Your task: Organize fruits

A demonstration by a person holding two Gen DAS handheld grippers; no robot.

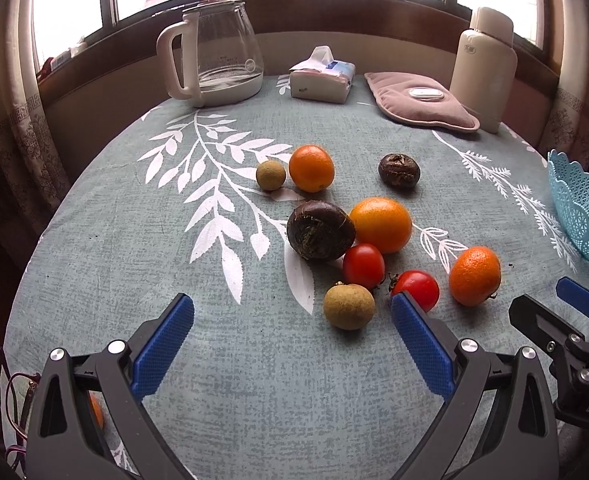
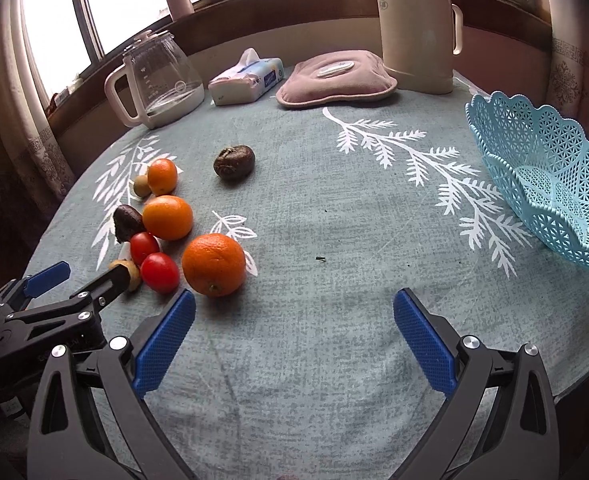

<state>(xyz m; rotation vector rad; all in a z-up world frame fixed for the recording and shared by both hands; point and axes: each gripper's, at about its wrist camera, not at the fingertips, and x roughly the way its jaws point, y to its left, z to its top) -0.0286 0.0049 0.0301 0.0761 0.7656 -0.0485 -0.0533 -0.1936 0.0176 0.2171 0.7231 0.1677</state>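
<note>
1. Blue ribbed pads line both black hand-held tools: the left gripper (image 1: pixel 292 308) is spread wide with nothing between its fingers, low over the grey-green cloth-covered round table (image 1: pixel 222 380), and the right gripper (image 2: pixel 294 306) is likewise released and empty, over bare cloth.
2. Just ahead of the left gripper lies a tan round longan (image 1: pixel 348 306), and its right finger tip overlaps a small red cherry tomato (image 1: pixel 416 289) in the left wrist view; whether they touch cannot be told.
3. A dimpled orange mandarin (image 2: pixel 214 264) sits just beyond the right gripper's left fingertip, near the tomato.
4. Behind these, a second red cherry tomato (image 1: pixel 363 265) touches a large smooth orange (image 1: pixel 381 224) and a dark brown flattened water chestnut (image 1: pixel 320 230).
5. Farther back, a smaller orange (image 1: pixel 311 168) sits against a second small tan longan (image 1: pixel 270 175), and another dark water chestnut (image 1: pixel 399 169) lies apart to the right.
6. A light blue lattice plastic basket (image 2: pixel 550 184) stands at the table's right edge, well apart from the fruit, with nothing visible inside.
7. Along the far edge stand a clear glass kettle with a white handle (image 1: pixel 214 56), a tissue pack (image 1: pixel 322 76), a pink padded hot-water bag (image 1: pixel 418 100) and a cream thermos flask (image 1: pixel 484 68).
</note>
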